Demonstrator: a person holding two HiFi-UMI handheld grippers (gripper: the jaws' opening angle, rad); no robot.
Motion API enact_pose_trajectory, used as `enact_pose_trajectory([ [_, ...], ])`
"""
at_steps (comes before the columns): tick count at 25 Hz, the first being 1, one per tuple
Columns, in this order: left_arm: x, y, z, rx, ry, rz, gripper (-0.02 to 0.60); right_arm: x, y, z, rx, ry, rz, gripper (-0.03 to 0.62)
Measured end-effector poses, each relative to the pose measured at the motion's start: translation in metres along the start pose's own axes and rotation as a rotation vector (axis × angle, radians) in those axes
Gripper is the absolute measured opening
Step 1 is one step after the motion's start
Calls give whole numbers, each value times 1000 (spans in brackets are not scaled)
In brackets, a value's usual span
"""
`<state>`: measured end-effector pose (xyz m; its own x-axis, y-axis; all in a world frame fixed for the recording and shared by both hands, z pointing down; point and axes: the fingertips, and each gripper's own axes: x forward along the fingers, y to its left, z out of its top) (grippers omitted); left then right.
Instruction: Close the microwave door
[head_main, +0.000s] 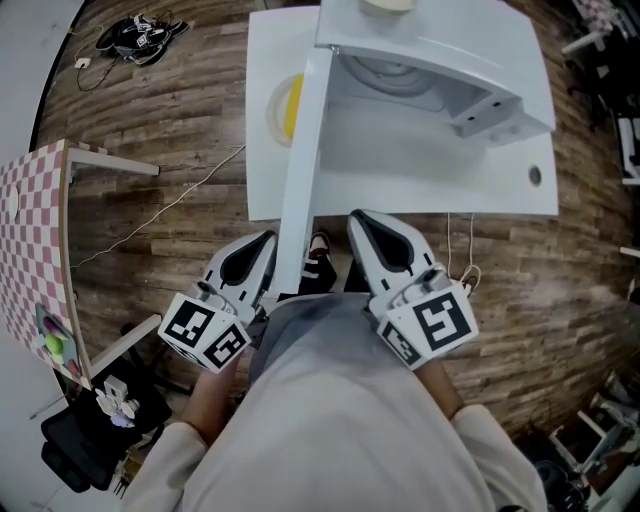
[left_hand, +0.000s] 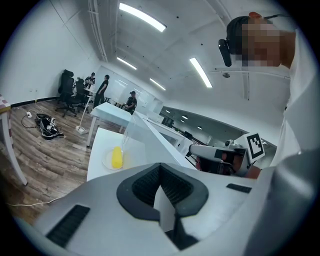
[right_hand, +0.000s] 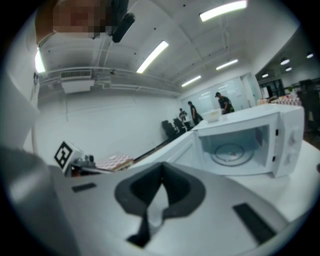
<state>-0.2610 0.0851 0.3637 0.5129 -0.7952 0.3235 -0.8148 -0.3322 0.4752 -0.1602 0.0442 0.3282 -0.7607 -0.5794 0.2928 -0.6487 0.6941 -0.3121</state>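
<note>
Underfoot, a wood-plank floor (head_main: 180, 150) runs around a flat white rectangular tabletop (head_main: 420, 185), and on that tabletop stands the microwave (head_main: 440, 60), a smooth white box with its cavity open towards the person. Inside the microwave a round glass turntable (right_hand: 231, 152) lies on the cavity floor. The microwave door (head_main: 305, 170) is swung wide open from the microwave's left side. From the head view it shows edge-on as a long, thin white slab reaching out past the tabletop's near edge.

Both grippers are held low in front of the microwave, close to the person's body, with their tips pointing towards it. The left gripper (head_main: 268, 240) sits just left of the door's free end. I cannot tell whether it touches the door. It is a glossy grey-white shell with dark ribbed pads, and its jaws are pressed together on nothing. The right gripper (head_main: 358, 215) is on the other side of the door's free end, facing the open cavity. It is of the same make, its jaws also meet, and it carries nothing. Each bears a cube with black-and-white square markers at its rear.

Left of the microwave, beyond the open door, a small round pale plate (head_main: 275, 110) rests on the tabletop with an oblong yellow thing (head_main: 290, 108) on it.
</note>
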Motion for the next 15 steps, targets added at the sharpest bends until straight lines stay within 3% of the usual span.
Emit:
enact_pose_trajectory([
  [15, 14, -6, -2, -32, 34, -52, 17, -4, -15, 0, 17, -3, -44, 21],
])
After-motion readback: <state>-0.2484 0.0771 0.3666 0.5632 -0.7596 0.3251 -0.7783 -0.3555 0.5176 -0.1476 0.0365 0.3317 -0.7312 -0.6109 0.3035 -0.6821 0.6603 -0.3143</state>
